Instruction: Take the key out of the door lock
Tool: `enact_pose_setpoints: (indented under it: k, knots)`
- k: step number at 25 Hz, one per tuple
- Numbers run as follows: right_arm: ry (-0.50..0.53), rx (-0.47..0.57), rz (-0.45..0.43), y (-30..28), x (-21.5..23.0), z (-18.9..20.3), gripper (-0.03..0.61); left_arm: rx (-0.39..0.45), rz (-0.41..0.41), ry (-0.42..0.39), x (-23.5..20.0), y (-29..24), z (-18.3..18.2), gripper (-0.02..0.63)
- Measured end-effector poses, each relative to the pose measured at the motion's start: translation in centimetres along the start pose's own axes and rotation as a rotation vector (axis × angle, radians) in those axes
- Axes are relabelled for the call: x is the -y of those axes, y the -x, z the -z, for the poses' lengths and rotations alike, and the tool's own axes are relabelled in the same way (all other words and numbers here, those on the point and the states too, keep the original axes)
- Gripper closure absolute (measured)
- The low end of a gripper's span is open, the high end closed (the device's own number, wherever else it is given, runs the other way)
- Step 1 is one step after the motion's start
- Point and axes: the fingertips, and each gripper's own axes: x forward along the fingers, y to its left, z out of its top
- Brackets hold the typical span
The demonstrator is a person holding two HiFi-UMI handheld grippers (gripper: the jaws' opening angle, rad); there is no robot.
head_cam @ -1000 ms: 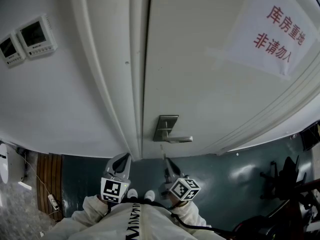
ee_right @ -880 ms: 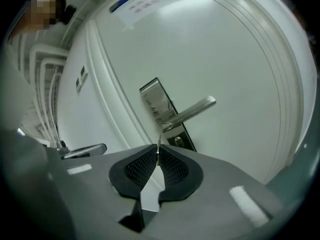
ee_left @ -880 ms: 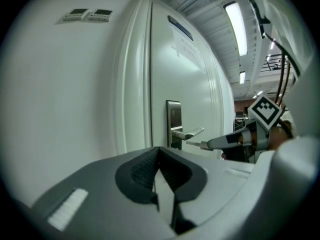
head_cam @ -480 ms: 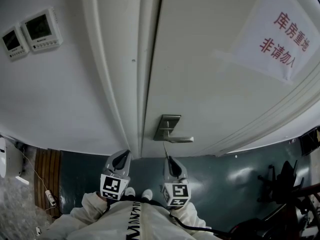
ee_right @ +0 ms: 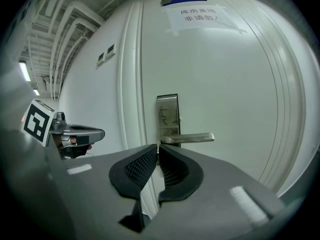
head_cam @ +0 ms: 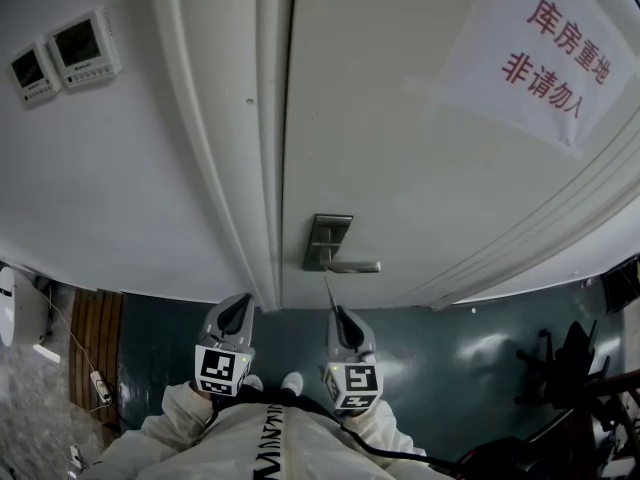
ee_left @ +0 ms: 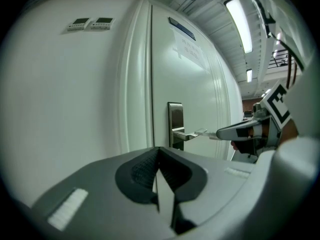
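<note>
A steel lock plate (head_cam: pixel 327 240) with a lever handle (head_cam: pixel 352 266) sits on the white door (head_cam: pixel 420 168). My right gripper (head_cam: pixel 337 313) is shut on a thin key (head_cam: pixel 327 290) that points up at the plate, just below the handle. In the left gripper view the key (ee_left: pixel 205 132) sticks out of the right gripper (ee_left: pixel 220 133) and overlaps the handle's end; I cannot tell whether they touch. In the right gripper view the jaws (ee_right: pixel 158 148) hide the plate's (ee_right: pixel 167 111) lower part. My left gripper (head_cam: pixel 240 303) hangs shut and empty, left of the door's edge.
The white door frame (head_cam: pixel 230 168) runs beside the door. Two wall control panels (head_cam: pixel 62 53) hang at the upper left. A paper notice (head_cam: pixel 545 43) with red characters is taped to the door. Dark equipment (head_cam: pixel 580 368) stands on the floor at the lower right.
My right gripper has rolled about its own axis, so its marker cube shows another face, and it has risen slightly. The left gripper has stayed put.
</note>
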Motion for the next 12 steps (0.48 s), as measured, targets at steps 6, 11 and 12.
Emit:
enact_pose_setpoints:
  k: [6,11,12]
  knots:
    - [-0.004,0.009,0.005,1.8,-1.3,0.4,0.558,0.014,0.007,-0.011,0.3,2.5,-0.3,0.615]
    - [-0.004,0.03,0.039,4.3,-3.4,0.4,0.558,0.036,0.042,-0.019,0.7,5.6,0.1,0.615]
    - [-0.007,0.032,0.048,4.9,-3.9,0.6,0.558,0.042,0.053,-0.018,0.8,6.3,0.0,0.615]
